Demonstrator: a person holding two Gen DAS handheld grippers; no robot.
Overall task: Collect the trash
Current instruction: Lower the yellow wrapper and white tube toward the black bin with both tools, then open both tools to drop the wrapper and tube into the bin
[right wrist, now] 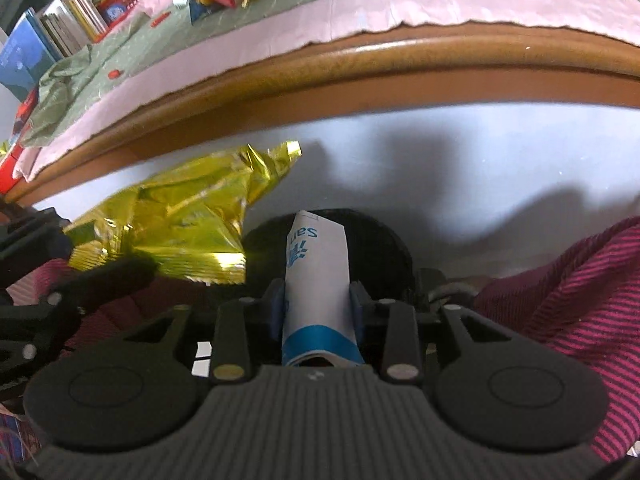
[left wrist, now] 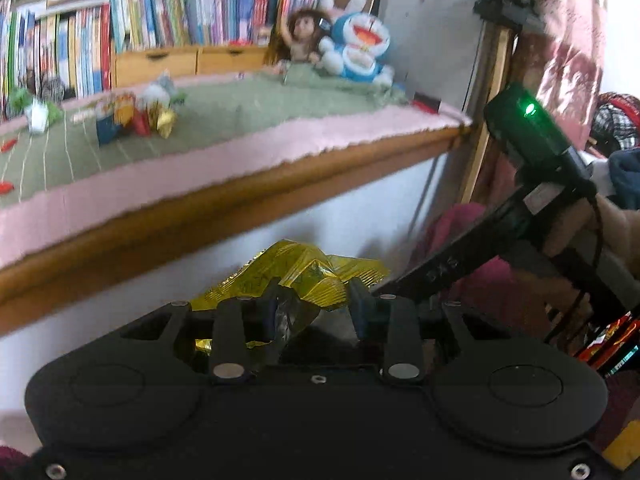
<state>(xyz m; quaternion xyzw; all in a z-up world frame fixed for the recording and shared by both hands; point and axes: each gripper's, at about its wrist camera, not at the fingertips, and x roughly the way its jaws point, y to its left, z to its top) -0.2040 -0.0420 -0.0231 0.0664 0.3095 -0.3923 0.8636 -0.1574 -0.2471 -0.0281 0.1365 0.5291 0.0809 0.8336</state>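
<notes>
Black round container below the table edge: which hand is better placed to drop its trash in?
Right, probably. Its jaws hold the white paper packet with a blue band aimed at the container; the crumpled gold foil wrapper hangs beside it.

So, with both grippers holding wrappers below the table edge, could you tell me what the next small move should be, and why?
Probably lower the right gripper a little further and let go. Its white-and-blue wrapper sits between the pads, pointing at a dark round opening directly beyond, likely the bin. The left gripper with the gold foil wrapper could follow.
</notes>
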